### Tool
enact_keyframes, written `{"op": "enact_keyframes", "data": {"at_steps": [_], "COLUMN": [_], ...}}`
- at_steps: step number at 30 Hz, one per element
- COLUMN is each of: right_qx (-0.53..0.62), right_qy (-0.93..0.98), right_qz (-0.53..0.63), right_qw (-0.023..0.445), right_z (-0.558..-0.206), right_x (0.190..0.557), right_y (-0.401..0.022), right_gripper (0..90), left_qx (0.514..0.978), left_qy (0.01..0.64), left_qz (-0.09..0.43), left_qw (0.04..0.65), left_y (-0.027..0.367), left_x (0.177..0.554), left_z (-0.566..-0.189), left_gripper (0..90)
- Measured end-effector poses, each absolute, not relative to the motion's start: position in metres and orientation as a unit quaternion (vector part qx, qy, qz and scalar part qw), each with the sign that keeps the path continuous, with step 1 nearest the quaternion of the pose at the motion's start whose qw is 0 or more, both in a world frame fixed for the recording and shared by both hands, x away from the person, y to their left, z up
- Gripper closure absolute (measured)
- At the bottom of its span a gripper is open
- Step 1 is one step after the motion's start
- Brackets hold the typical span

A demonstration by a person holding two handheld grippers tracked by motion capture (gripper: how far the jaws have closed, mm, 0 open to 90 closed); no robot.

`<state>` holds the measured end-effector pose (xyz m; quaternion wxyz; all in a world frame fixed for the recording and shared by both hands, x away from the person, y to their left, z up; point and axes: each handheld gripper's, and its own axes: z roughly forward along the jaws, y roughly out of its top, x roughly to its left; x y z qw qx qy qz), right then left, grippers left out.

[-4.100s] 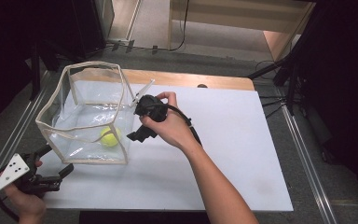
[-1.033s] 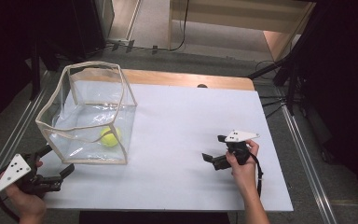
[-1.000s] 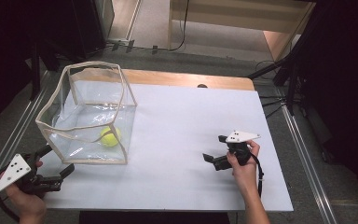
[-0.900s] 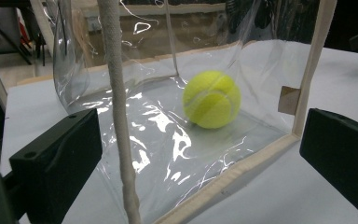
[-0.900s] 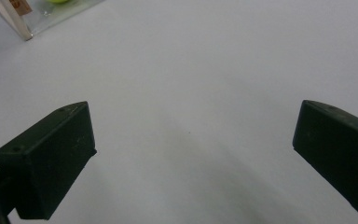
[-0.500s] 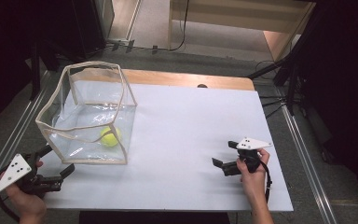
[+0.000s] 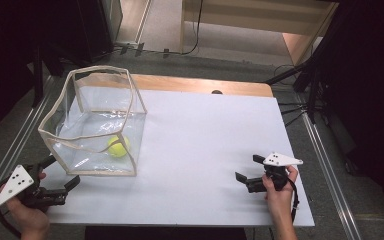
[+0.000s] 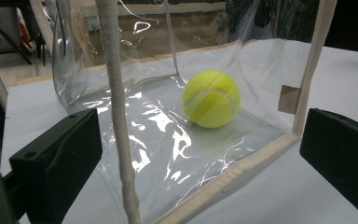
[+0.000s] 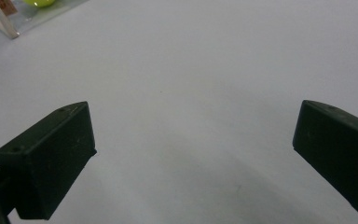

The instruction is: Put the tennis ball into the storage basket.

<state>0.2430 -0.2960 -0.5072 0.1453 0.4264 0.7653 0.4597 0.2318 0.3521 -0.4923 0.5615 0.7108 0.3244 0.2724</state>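
Clear plastic is what I look through: the bag (image 7: 92, 122) stands open-topped at the table's (image 7: 205, 150) left, and the ball (image 7: 117, 146) lies on its floor near the front right corner, seen close in my left gripper view (image 8: 211, 98). My left gripper (image 7: 60, 180) sits just before the bag's near corner, jaws wide apart and holding nothing, the bag's cloth-edged seam (image 8: 116, 112) standing between them. My right gripper (image 7: 247, 172) rests low over bare table, well apart from the bag, jaws also wide and empty. I judge the ball is placed and the work about done; next I need only back both hands off. No writing reads anywhere; a small tan tab (image 8: 288, 99) on the bag is blank.
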Motion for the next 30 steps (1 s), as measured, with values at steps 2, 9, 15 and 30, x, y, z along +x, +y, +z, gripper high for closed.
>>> {"op": "enact_keyframes", "data": {"at_steps": [2, 9, 15, 30], "right_qx": [0.429, 0.435, 0.441, 0.456], "right_qy": [0.762, 0.754, 0.748, 0.725], "right_qz": [0.464, 0.468, 0.471, 0.488], "right_qw": [0.144, 0.153, 0.156, 0.168], "right_z": [-0.507, -0.507, -0.508, -0.51], "right_x": [0.241, 0.234, 0.229, 0.221], "right_y": [-0.299, -0.308, -0.315, -0.328], "right_gripper": [0.0, 0.0, 0.0, 0.0], "left_qx": [0.711, 0.711, 0.71, 0.708], "left_qy": [0.324, 0.324, 0.324, 0.325], "left_qz": [0.272, 0.272, 0.273, 0.272], "left_qw": [0.561, 0.561, 0.562, 0.565], "left_y": [0.352, 0.352, 0.352, 0.353], "left_x": [0.232, 0.232, 0.232, 0.233], "left_z": [-0.492, -0.492, -0.492, -0.492], "left_gripper": [0.0, 0.0, 0.0, 0.0]}}
